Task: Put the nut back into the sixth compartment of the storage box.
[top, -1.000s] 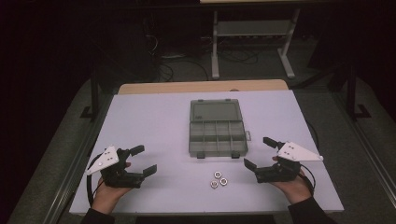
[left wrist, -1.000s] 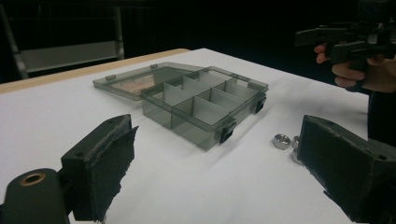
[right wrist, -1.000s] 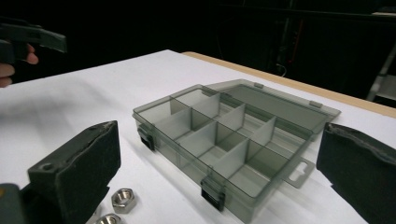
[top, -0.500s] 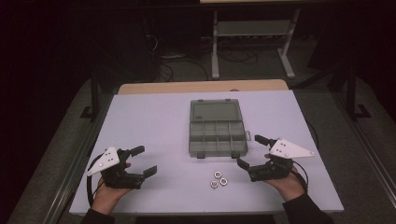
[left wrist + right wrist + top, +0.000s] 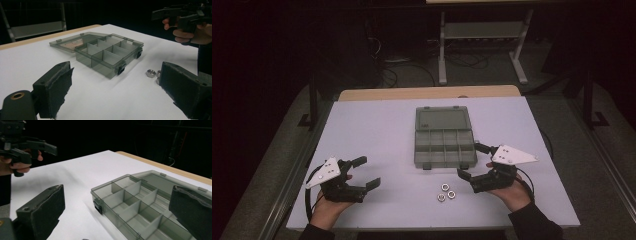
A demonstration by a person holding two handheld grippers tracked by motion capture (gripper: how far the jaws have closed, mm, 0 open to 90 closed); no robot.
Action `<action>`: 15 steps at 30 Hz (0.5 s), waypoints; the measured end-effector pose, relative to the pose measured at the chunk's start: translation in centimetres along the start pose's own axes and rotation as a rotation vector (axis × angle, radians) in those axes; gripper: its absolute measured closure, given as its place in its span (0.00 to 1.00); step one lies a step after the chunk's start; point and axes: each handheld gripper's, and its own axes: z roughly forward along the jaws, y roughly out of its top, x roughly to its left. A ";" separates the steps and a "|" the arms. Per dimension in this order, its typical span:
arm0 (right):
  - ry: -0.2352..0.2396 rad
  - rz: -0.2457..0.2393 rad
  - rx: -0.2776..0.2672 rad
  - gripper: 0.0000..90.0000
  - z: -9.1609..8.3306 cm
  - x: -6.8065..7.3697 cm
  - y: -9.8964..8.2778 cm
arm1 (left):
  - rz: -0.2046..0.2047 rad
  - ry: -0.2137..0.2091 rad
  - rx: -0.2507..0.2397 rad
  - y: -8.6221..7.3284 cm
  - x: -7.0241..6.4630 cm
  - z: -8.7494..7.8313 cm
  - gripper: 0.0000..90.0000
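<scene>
Metal nuts (image 5: 445, 191) between tongs, near organizer box (image 5: 445, 136).

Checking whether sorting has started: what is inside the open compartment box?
The compartment box shows bare dividers and empty compartments; three hex nuts still lie on the table. The right gripper's jaw covers some far compartments.

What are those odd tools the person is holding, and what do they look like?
Two handheld grippers, left gripper and right gripper, each black with two blocky jaws faced in rough dark padding. A pale grey three-cornered plate sits on top of each, and a black cable trails from each. The person wears dark sleeves.
</scene>
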 end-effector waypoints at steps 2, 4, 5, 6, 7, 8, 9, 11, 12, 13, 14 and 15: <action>0.008 -0.003 0.002 0.00 0.2 0.1 0.1 | 0.000 -0.001 -0.001 0.0 0.0 0.0 0.11; 0.014 -0.002 0.005 0.00 0.3 0.2 0.2 | -0.002 -0.001 -0.002 0.0 0.0 0.0 0.11; 0.019 -0.004 0.004 0.00 0.5 0.2 0.3 | -0.002 -0.001 -0.002 0.0 0.0 0.0 0.11; 0.020 -0.002 0.006 0.00 0.5 0.2 0.3 | -0.002 -0.001 -0.002 0.0 0.0 0.0 0.11; 0.023 0.000 0.006 0.00 0.6 0.2 0.3 | -0.002 -0.002 -0.003 0.0 0.0 0.0 0.11; 0.026 -0.002 0.006 0.00 0.7 0.2 0.4 | -0.003 -0.002 -0.005 0.0 0.0 0.0 0.11; 0.028 -0.006 0.007 0.00 0.7 0.2 0.4 | -0.003 -0.001 -0.004 0.0 0.0 0.0 0.11; 0.037 -0.001 0.000 0.00 0.8 0.2 0.5 | -0.002 0.000 0.000 0.0 0.0 0.0 0.11; 0.041 0.004 -0.002 0.00 0.9 0.3 0.5 | -0.004 -0.001 -0.002 -0.1 0.0 0.0 0.11; 0.041 0.001 0.000 0.00 0.9 0.3 0.6 | -0.003 -0.001 -0.002 -0.1 0.0 0.0 0.11; 0.043 -0.002 -0.003 0.00 1.0 0.3 0.6 | -0.005 -0.002 -0.003 -0.1 0.0 0.0 0.11; 0.046 -0.001 -0.004 0.00 1.1 0.3 0.6 | -0.002 -0.002 -0.001 -0.1 0.0 0.0 0.11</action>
